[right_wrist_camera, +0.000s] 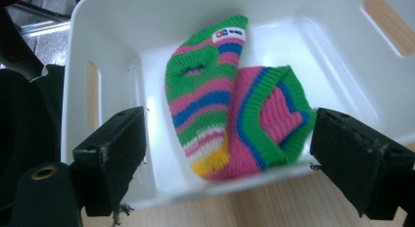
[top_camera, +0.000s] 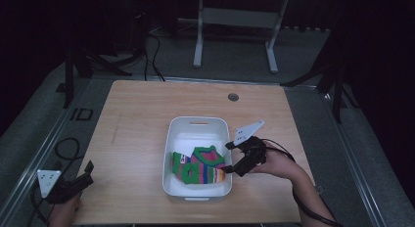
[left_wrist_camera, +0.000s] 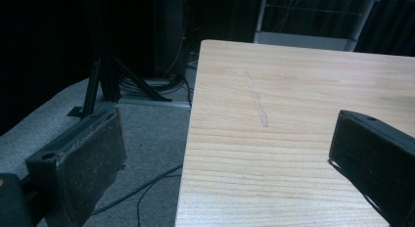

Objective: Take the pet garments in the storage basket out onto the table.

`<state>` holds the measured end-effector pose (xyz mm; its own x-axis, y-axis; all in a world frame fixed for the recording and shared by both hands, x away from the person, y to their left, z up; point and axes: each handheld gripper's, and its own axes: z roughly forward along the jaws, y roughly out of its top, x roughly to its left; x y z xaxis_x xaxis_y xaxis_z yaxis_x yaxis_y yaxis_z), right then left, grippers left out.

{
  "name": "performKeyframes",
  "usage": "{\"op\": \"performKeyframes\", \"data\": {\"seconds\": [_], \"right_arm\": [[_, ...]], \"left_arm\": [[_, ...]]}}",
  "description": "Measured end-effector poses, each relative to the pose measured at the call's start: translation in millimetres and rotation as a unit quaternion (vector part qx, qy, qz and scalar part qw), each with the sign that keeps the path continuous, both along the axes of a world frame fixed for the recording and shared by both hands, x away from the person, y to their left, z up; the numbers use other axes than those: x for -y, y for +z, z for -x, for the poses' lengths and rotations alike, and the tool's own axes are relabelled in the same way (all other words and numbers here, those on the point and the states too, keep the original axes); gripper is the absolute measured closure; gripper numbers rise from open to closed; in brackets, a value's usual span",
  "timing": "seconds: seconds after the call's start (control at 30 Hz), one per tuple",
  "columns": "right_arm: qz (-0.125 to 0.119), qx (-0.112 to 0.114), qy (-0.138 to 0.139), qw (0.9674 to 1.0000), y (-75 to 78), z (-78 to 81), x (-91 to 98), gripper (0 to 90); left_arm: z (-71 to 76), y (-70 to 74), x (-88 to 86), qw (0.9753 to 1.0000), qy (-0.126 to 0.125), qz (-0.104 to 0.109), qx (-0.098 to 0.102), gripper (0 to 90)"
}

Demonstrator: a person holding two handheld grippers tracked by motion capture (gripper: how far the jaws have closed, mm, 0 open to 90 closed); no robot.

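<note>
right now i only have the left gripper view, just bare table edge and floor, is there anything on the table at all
Observer: Yes. In the high view a white tub sits mid-table, to your right.
Operator: anything inside it
Observer: A folded striped knit piece in green, pink and blue, lying at the tub's near end.
Operator: where is the right gripper
Observer: The right gripper is at the tub's right rim, open, pointed at the knit piece, holding nothing.
Operator: and mine
Observer: The left gripper is at the near left corner of the table, far from the tub.
</note>
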<state>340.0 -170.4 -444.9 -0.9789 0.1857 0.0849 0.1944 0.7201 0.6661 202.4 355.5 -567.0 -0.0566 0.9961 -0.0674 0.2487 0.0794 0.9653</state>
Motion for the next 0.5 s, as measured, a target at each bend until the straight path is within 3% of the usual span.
{"op": "performKeyframes", "data": {"seconds": [0.33,0.5], "right_arm": [[0.024,-0.008,0.025,0.9994,-10.1,-5.9,-38.2,13.2],[0.055,-0.021,0.036,0.9976,-22.2,-8.8,-57.4,13.2]], "left_arm": [[-0.2,0.0,0.1,1.0000,-0.001,0.000,-0.001,0.9],[-0.2,0.0,0.0,1.0000,-0.002,0.001,-0.001,0.9]]}}
